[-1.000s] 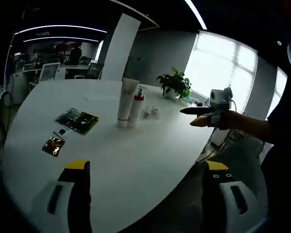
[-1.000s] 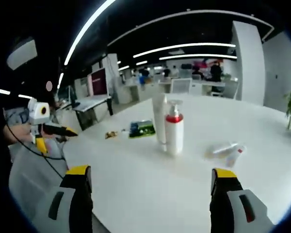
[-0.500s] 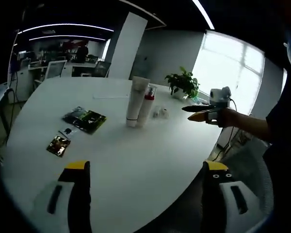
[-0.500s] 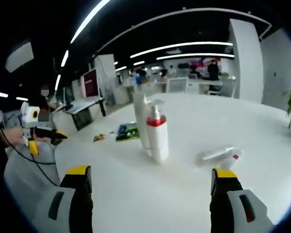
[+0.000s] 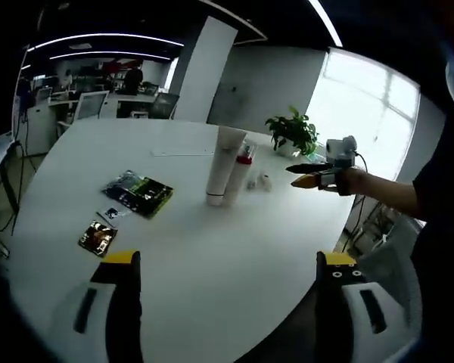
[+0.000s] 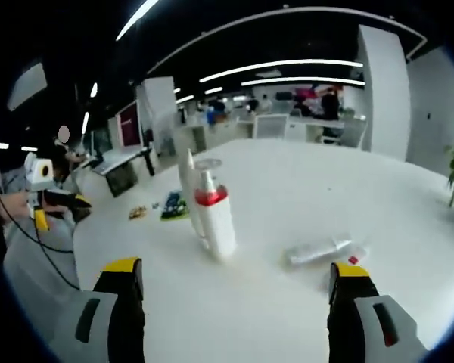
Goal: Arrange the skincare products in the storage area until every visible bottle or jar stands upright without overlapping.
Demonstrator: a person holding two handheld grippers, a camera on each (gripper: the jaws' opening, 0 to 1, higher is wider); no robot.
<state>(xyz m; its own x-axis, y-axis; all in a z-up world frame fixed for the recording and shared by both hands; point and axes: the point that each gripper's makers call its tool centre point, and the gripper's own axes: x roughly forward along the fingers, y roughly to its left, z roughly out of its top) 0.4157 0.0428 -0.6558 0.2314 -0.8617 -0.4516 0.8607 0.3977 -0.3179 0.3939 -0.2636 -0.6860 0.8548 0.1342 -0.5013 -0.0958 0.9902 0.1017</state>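
White round desk (image 6: pixel 303 318): tall white plastic tube (image 5: pixel 225 165) and white pump bottle with red collar (image 6: pixel 214 219) upright, touching. Small clear tube with red cap (image 6: pixel 321 250) lies flat beside them. Probably light, slick, rolls easily; grip mid-body. Contents unreadable. Left tool (image 5: pixel 227 302) and right tool (image 6: pixel 234 302) both open, empty.

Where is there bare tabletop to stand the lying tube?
Bare table lies behind the lying tube, and in front between it and the pump bottle. It is crowded around that bottle and the tall tube, and by the packets.
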